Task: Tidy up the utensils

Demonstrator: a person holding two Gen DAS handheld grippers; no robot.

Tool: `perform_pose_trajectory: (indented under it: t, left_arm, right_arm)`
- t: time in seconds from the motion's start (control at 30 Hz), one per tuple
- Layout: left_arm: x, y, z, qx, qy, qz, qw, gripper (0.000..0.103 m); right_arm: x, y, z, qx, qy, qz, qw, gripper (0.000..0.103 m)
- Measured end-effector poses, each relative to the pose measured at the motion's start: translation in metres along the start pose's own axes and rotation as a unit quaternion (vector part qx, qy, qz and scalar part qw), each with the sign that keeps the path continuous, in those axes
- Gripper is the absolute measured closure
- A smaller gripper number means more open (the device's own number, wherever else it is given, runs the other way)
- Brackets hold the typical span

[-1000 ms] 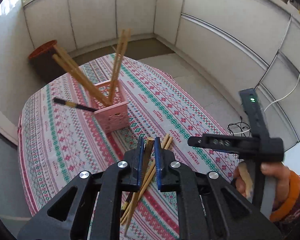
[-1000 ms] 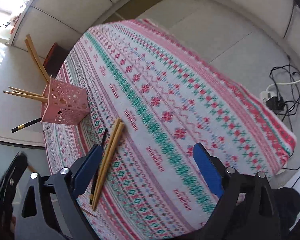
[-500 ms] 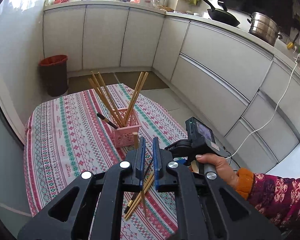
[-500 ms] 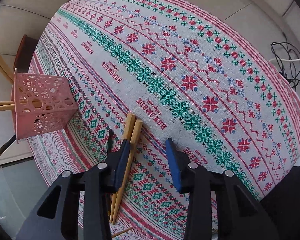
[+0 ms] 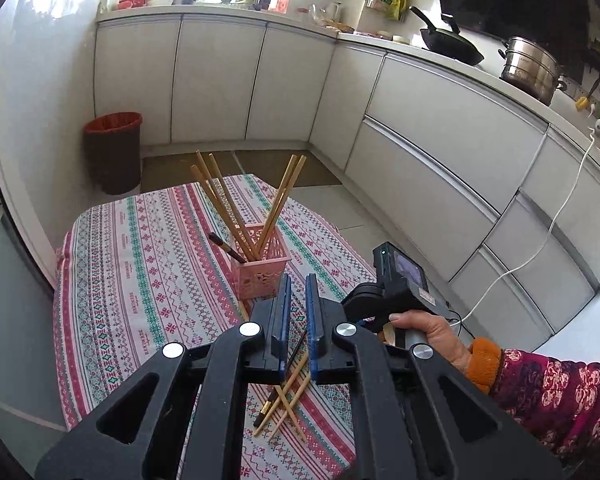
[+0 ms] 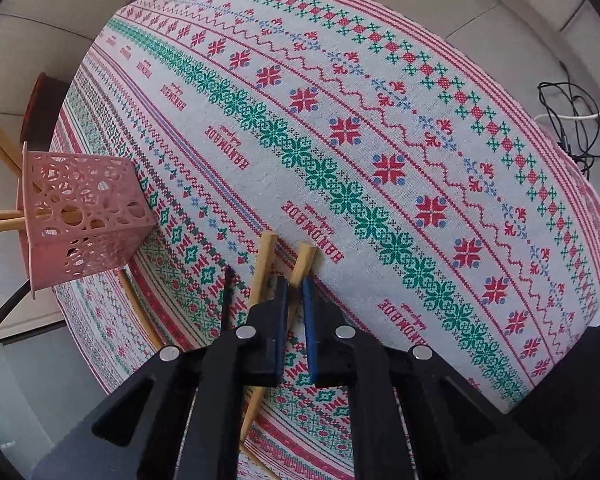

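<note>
Near the table's front edge, in the left wrist view, the left gripper [image 5: 296, 316] hangs above the loose pile with its blue pads drawn almost together and nothing between them. A second ago a bamboo chopstick stood in that gap; now it is gone, and the view has lifted from the cloth to take in the whole kitchen. The pink holder [image 5: 260, 270] stands toward the middle of the table with chopsticks fanned out of it, a black-tipped one among them. Below the pads the remaining loose chopsticks [image 5: 286, 392] lie crossed on the patterned tablecloth [image 5: 140, 264], close to the front edge. To the right a hand [image 5: 428, 330] grips the other tool, which points down at that pile.

Over the same pile, in the right wrist view, the right gripper [image 6: 296, 284] has gone from wide apart to closed. Its pads now pinch a light wooden chopstick [image 6: 305, 258], whose square end sticks out just past the tips. A second chopstick [image 6: 264, 264] lies just beside it, outside the left pad, and a dark one sits further left. The holder [image 6: 82, 216] is off toward the table's left edge, well apart from the grip.

By my reading, the left has finished a delivery and the right has just secured the next stick; the lift and carry to the holder is not yet begun, and several sticks still wait.
</note>
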State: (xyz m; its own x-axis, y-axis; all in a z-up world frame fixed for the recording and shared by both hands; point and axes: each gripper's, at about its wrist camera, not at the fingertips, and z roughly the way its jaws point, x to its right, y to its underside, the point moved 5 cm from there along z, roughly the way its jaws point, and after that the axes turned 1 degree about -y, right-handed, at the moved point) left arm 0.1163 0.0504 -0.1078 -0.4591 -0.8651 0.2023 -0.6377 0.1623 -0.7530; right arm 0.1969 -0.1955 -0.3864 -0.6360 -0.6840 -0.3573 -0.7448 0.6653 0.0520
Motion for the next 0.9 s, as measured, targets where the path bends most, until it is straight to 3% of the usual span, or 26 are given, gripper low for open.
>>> perform_pose_trajectory:
  t: [0.07,0.1,0.13,0.17,0.3,0.4,0.57,0.73,0.9]
  left_arm:
    - [-0.008,0.005,0.015,-0.031,-0.001,-0.015,0.9994,0.09]
    - [-0.014,0.011,0.027,-0.055,-0.004,-0.024,0.9982,0.082]
    - [-0.02,0.017,0.04,-0.078,-0.009,-0.033,0.9963,0.064]
    - [-0.03,0.026,0.059,-0.109,-0.02,-0.05,0.9926,0.058]
    - [-0.047,0.076,0.129,-0.248,-0.043,-0.098,0.9629,0.058]
    - [-0.04,0.102,0.152,-0.304,-0.031,-0.105,0.9463,0.058]
    - [-0.031,0.123,0.16,-0.342,0.01,-0.146,0.9283,0.058]
    - [-0.036,0.141,0.165,-0.361,-0.009,-0.173,0.9164,0.067]
    - [-0.027,0.148,0.161,-0.361,-0.005,-0.172,0.9168,0.076]
  right_arm:
    - [0.007,0.0,-0.006,0.008,-0.004,-0.007,1.0,0.101]
    - [0.009,0.0,-0.01,0.014,-0.007,-0.01,1.0,0.101]
    - [0.012,0.0,-0.012,0.016,-0.011,-0.012,1.0,0.101]
    - [0.016,-0.001,-0.016,0.017,-0.015,-0.012,1.0,0.101]
    - [0.036,-0.007,-0.025,0.02,-0.027,-0.002,0.999,0.101]
    - [0.05,-0.001,-0.025,-0.002,-0.045,0.013,0.999,0.101]
    - [0.05,0.016,-0.02,-0.046,-0.084,0.019,0.995,0.093]
    - [0.04,0.022,-0.021,-0.037,-0.083,0.007,0.996,0.092]
    - [0.052,0.023,-0.013,-0.047,-0.086,0.026,0.995,0.082]
